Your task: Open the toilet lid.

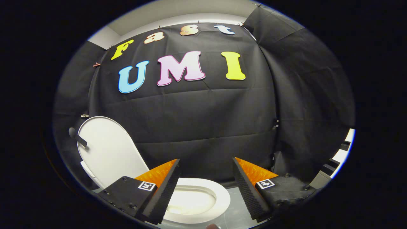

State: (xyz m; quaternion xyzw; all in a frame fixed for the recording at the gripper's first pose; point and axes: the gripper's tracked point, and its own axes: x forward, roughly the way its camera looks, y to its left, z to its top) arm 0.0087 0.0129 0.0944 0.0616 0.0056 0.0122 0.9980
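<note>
- Gripper view: the jaws stand wide apart with nothing between them, just open air over the bowl and floor.
- Each finger is a black wedge with a ridged, rubbery-looking inner pad and a bright orange textured top. The black mounts behind them each carry a small square black-and-white marker.
- The toilet lid is already up: a smooth, glossy white oval, standing tilted back against the black cloth wall, off beyond the left finger and well apart from it.
- The seat and bowl sit low, just ahead of and below the fingers. It's a rounded white ring with a paler, slightly yellowish inside. The left finger covers the ring's left side, so I can't see where the lid hinges onto it.
- A short dark stick-like part with a rounded end pokes out at the lid's upper left edge; too small to say what it is.
- The black cloth wall is matte and creased, with fold lines running across it, and hangs right behind the toilet.
- Grey, slightly shiny floor shows between the bowl and the right finger.
- Far right, past the cloth's edge, there's a white-and-dark stepped thing, cut off and hard to make out.
</note>
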